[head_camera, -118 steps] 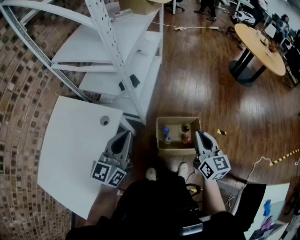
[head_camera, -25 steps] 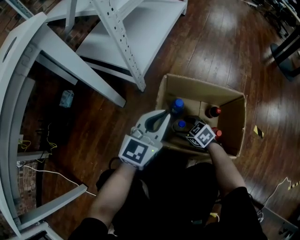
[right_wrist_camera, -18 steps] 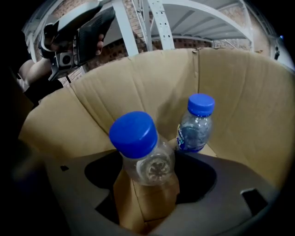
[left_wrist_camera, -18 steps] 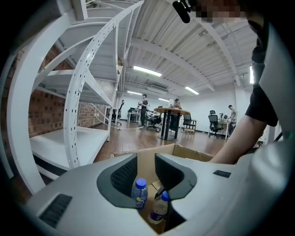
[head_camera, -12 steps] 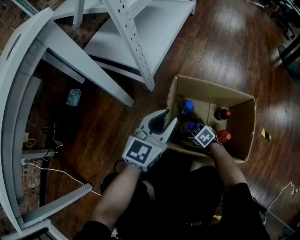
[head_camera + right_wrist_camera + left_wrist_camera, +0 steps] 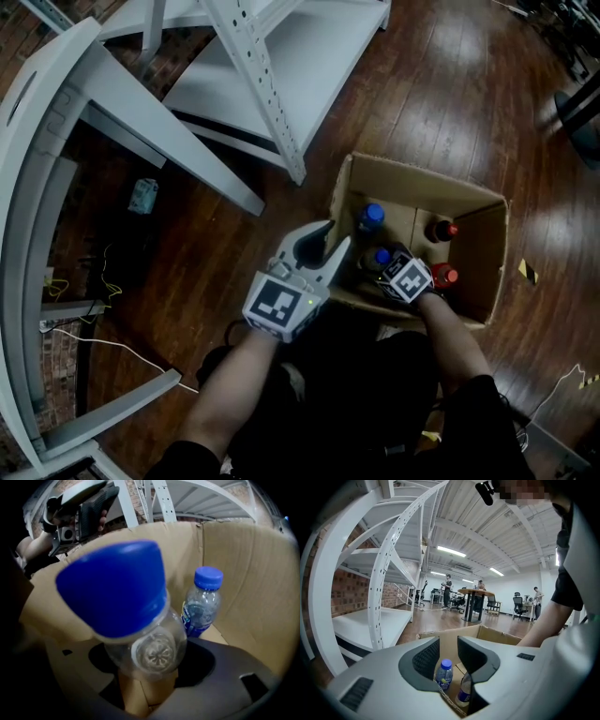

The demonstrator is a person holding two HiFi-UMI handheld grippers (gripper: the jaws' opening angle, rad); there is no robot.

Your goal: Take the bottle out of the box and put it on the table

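Right gripper [image 6: 150, 670] has dipped deeper into the cardboard box [image 6: 424, 178], jaws closing round the near blue-capped bottle [image 6: 138, 620], not gripping yet. Left gripper [image 6: 335, 237] gapes empty at the rim. Next: clamp, lift straight.

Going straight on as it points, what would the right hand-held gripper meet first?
The right hand-held gripper would first meet the blue-capped bottle standing between its closing jaws, then probably the floor of the cardboard box.
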